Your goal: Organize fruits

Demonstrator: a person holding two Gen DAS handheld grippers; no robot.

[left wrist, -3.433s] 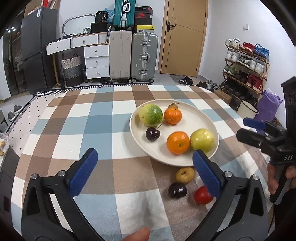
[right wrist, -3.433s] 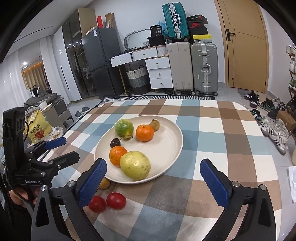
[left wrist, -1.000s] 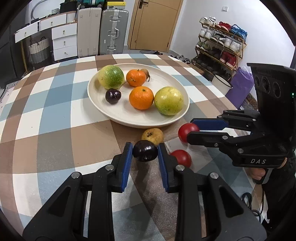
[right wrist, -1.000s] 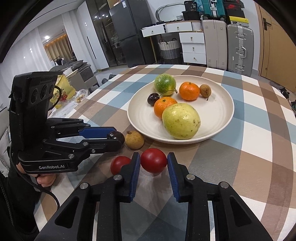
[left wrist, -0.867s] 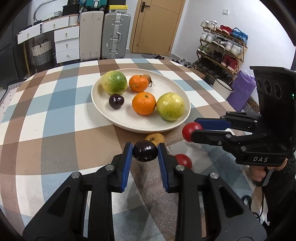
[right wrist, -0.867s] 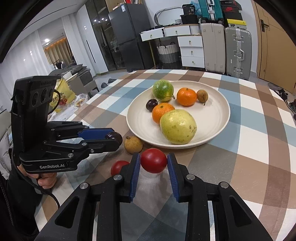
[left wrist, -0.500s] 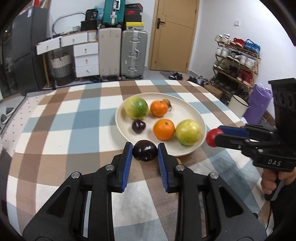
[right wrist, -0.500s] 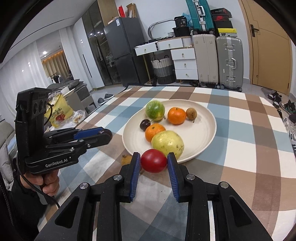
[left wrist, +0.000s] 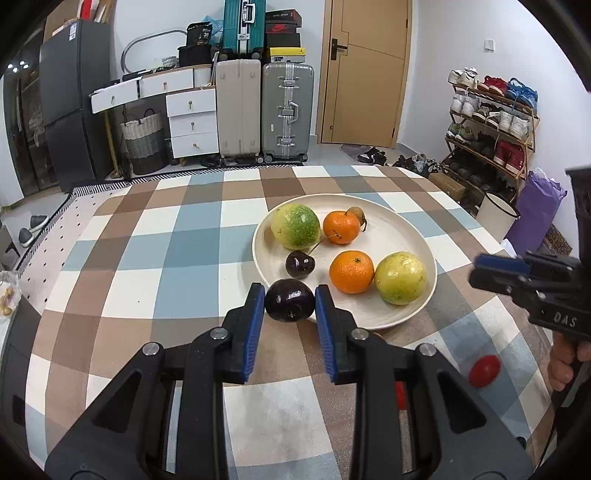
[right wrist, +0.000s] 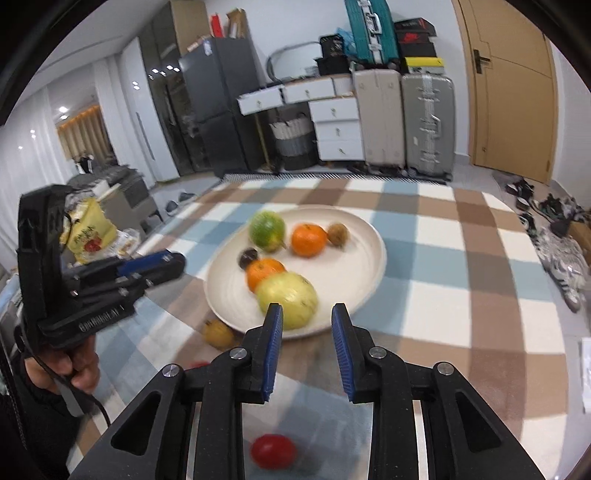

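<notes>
While I am clamping the left gripper (left wrist: 290,295) on the dark plum (left wrist: 290,301), I am hanging it just at the near rim of the plate (left wrist: 406,221). I judge that is so the plum can go down beside the cherry (left wrist: 300,264) and the oranges lying there.

The right gripper (right wrist: 306,314) is pointing at the same plate, but its jaws are drawn nearly together and are carrying nothing. A red tomato (right wrist: 273,451) is lying on the checked cloth (right wrist: 461,266) below them, off the plate. A small yellow-brown fruit (right wrist: 218,334) is sitting just outside the rim, so I am reckoning both are waiting to be gathered.

As for writing, I am reading "DAS" (left wrist: 563,320) in white on the right gripper's body. The lettering on the left gripper's body is smearing in the right wrist view and I cannot read it. A black bag (left wrist: 201,35) atop the drawers is showing "38".
</notes>
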